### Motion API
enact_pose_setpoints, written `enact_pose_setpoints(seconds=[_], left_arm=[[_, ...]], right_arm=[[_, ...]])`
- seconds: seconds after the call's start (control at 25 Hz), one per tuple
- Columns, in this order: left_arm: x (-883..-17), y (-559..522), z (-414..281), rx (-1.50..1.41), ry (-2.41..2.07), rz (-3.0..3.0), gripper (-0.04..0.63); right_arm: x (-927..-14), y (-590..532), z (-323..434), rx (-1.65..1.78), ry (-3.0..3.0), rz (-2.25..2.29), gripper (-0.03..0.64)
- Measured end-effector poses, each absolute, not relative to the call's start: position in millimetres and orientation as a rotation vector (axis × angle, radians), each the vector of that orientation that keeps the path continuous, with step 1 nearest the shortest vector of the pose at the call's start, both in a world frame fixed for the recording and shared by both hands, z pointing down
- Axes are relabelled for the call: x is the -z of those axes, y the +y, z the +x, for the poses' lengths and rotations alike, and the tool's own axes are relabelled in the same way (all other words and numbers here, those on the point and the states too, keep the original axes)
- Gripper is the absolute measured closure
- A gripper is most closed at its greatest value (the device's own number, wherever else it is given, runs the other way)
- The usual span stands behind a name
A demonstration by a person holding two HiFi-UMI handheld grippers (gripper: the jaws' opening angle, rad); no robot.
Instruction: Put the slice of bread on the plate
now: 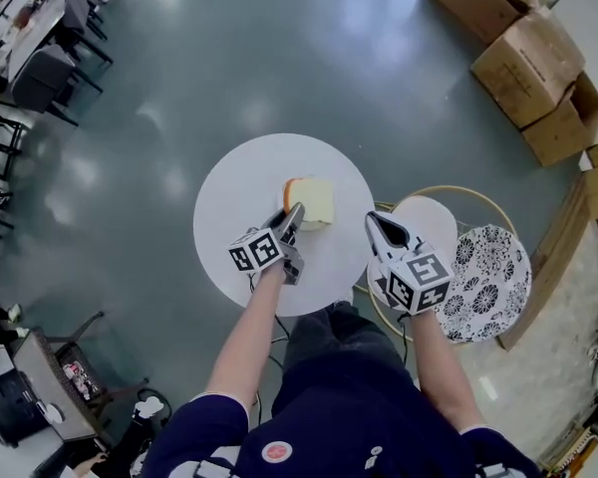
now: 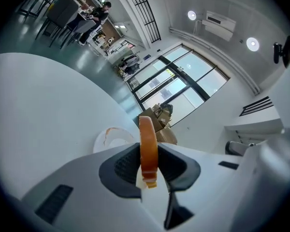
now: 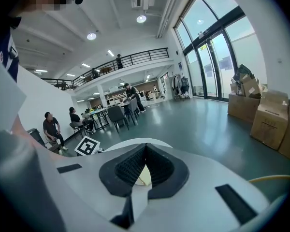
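A slice of bread (image 1: 315,201) with an orange-brown crust hangs over the round white table (image 1: 239,197). My left gripper (image 1: 293,214) is shut on its near edge. In the left gripper view the bread slice (image 2: 148,141) stands edge-on between the dark pads of the left gripper (image 2: 148,159). A white plate (image 2: 111,138) with an orange smear lies on the tabletop just past the jaws, a little to the left. I cannot pick the plate out in the head view. My right gripper (image 1: 373,223) hovers at the table's right edge, shut and empty. In its own view the right gripper (image 3: 145,148) has its tips touching.
Right of the table are a small white round top (image 1: 429,222) inside a wooden ring and a black-and-white patterned disc (image 1: 490,282). Cardboard boxes (image 1: 523,58) stand at the far right. Chairs and desks (image 1: 40,68) line the left. People sit at tables (image 3: 53,129) across the hall.
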State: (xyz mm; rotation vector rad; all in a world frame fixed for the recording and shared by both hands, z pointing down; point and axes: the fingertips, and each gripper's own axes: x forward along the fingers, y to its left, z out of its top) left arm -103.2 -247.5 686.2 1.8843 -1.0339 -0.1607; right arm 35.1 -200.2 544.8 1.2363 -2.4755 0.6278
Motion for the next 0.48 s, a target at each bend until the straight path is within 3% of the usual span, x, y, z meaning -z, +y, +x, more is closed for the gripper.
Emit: enact_pose_setpoints(seconds=[0.48], left_arm=[[-706,-247,-113,0.017,-1.178,1.871,0.486]], right_arm=[[-553,-202,42,-0.660,-2.484,1.220,0.612]])
